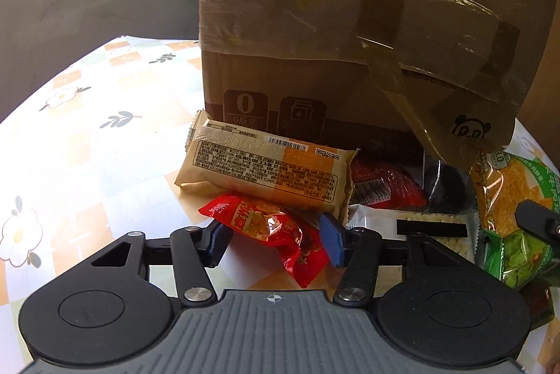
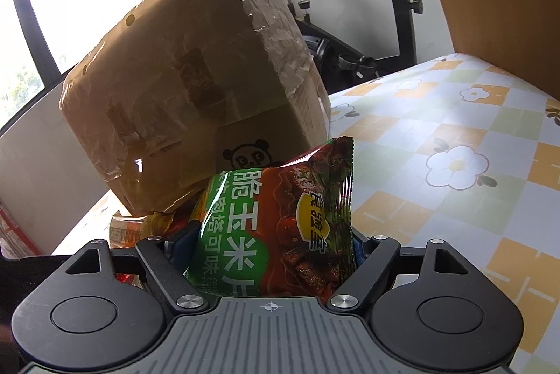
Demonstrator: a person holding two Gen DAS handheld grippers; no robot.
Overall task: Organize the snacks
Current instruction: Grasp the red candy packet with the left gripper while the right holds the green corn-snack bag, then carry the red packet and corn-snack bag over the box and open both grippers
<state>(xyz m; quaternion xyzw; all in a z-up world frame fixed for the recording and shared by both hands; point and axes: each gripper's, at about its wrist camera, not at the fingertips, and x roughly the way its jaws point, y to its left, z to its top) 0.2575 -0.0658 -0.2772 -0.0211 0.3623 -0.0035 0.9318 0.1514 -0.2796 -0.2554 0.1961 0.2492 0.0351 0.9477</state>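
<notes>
On the flower-print counter, the left tool brackets a small red snack packet — jaws partly closed, contact unclear — below a tan biscuit pack and a taped cardboard box; the right tool grips a green corn-chip bag.

Home: exercise bike by windows, flowered tablecloth on table

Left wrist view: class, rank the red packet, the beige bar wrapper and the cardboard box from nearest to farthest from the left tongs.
1. Red packet: between the fingers of the left tongs.
2. Beige bar wrapper: just behind the packet, lying across.
3. Cardboard box: farthest, standing behind the wrapper.
</notes>
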